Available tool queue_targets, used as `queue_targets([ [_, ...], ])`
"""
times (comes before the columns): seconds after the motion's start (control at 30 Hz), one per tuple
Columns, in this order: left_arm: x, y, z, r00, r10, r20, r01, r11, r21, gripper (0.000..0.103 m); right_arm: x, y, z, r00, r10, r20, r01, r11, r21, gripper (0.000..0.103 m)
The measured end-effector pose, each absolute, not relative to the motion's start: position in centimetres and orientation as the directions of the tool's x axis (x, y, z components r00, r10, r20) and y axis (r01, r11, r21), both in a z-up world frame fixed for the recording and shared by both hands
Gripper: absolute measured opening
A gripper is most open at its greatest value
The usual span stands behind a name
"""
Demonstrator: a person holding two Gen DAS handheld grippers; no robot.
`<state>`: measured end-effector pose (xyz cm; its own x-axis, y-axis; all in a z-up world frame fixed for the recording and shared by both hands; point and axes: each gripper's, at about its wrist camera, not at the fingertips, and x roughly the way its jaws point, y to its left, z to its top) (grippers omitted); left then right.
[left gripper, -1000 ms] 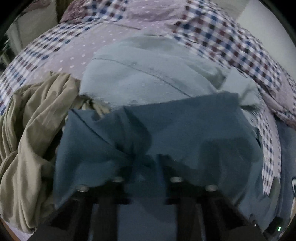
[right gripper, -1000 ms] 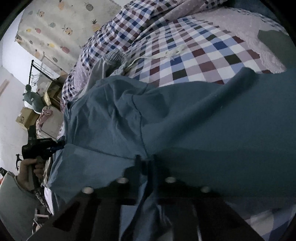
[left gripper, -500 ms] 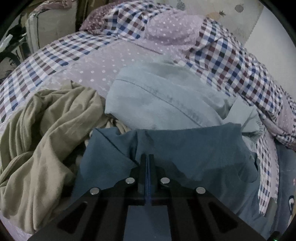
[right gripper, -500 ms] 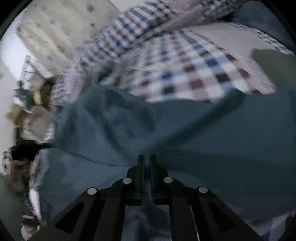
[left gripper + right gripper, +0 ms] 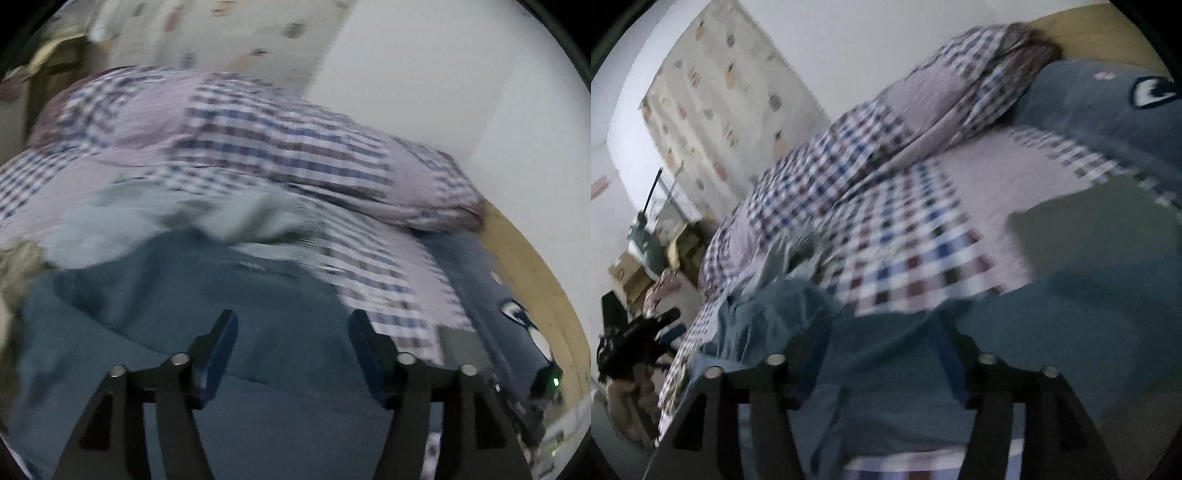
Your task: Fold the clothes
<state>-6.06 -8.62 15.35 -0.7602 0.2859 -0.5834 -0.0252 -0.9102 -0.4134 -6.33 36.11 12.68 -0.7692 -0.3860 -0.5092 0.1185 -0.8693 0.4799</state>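
Note:
The dark teal garment (image 5: 177,295) lies spread on the checked bed, below and ahead of my left gripper (image 5: 291,332). That gripper is open and nothing sits between its blue pads. The same garment (image 5: 1034,332) fills the lower part of the right wrist view, under my right gripper (image 5: 882,347). This gripper is open too, and its fingers hover just over the cloth. A pale blue garment (image 5: 110,221) lies bunched beyond the teal one. Both views are blurred by motion.
Checked bedding (image 5: 280,147) and a pillow (image 5: 413,192) cover the bed. A dark green folded cloth (image 5: 1100,229) and a blue cushion with an eye print (image 5: 1108,96) lie at the right. The other hand-held gripper (image 5: 639,332) shows far left. A wooden bed frame (image 5: 535,280) edges the right.
Both grippers have gone from shut on the teal garment to open, letting it drop on the bed. Both cameras have tilted up and away from the cloth.

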Motion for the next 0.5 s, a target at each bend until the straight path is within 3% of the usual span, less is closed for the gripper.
queue_targets([
  [0.23,-6.5,6.0,17.0,-0.698,0.452,-0.555,-0.248,-0.880,-0.405,0.074,-3.6,48.7,13.4,-0.849,-0.192,-0.492,-0.121,-0.836,0.535,0.078],
  [0.5,-5.6,19.2,16.2,-0.578,0.566,-0.587,-0.435,-0.823,-0.365,0.074,-0.8,60.8,7.1,-0.789,-0.058,-0.612,-0.470,-0.586,0.661,0.078],
])
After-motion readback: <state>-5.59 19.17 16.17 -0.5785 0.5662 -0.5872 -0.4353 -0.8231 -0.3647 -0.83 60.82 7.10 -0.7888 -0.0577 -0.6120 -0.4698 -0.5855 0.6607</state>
